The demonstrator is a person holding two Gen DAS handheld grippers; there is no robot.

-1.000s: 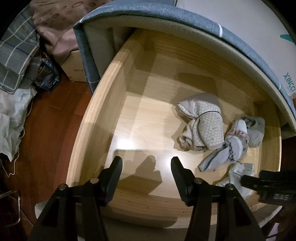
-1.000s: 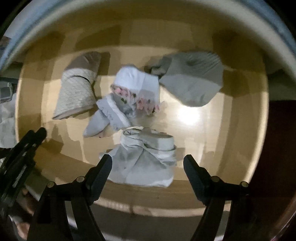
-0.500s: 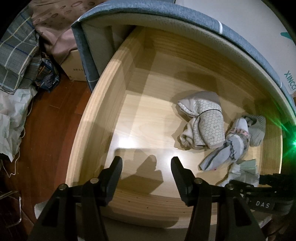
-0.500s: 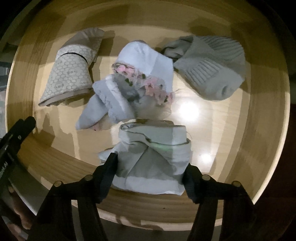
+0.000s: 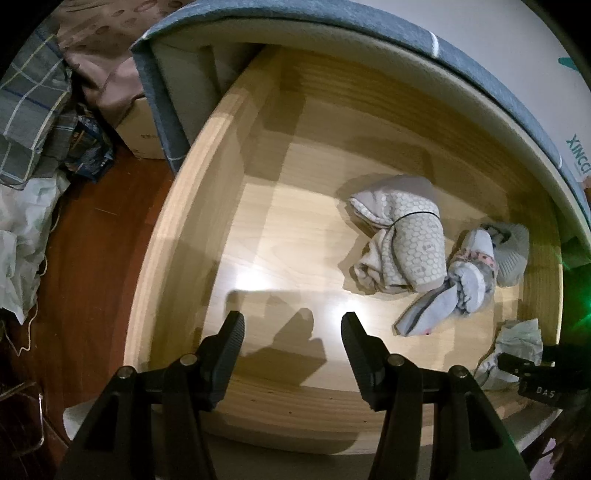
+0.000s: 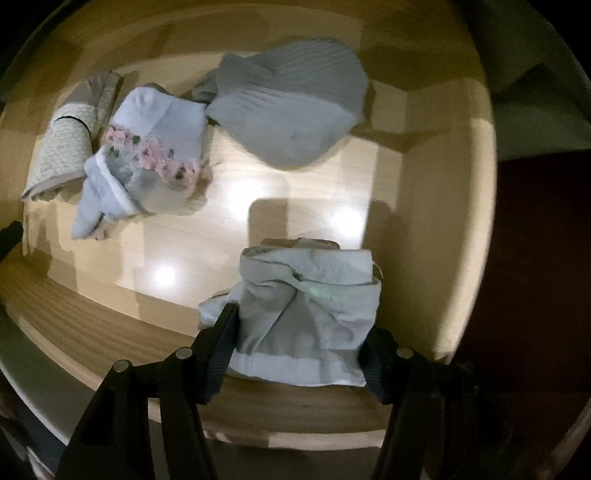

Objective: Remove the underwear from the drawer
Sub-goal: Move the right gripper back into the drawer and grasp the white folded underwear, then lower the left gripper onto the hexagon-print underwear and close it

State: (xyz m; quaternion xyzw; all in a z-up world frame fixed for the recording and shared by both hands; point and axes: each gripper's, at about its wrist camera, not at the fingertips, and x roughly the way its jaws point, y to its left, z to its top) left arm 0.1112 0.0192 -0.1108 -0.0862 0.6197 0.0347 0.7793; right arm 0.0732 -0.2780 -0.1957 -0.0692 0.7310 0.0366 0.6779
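The wooden drawer (image 5: 173, 236) stands open and holds several pieces of folded underwear. My right gripper (image 6: 299, 332) is shut on a pale green folded pair (image 6: 310, 295) near the drawer's front wall; this pair also shows in the left wrist view (image 5: 513, 343). Behind it lie a blue-and-pink floral pair (image 6: 147, 158), a grey ribbed pair (image 6: 291, 107) and a beige honeycomb-patterned pair (image 6: 59, 151). My left gripper (image 5: 291, 328) is open and empty over the bare left part of the drawer floor. The honeycomb pair (image 5: 406, 247) lies to its right.
The drawer's front wall (image 5: 295, 402) is just below both grippers. A blue-edged mattress (image 5: 369, 22) overhangs the drawer's back. On the red-brown floor (image 5: 92, 240) to the left lie a cardboard box (image 5: 138, 125), a plaid cloth (image 5: 26, 107) and white cloth (image 5: 18, 236).
My right gripper has gone down into the drawer and shut on the pale green pair, then shifted it to the right. My left gripper has stayed put and open.
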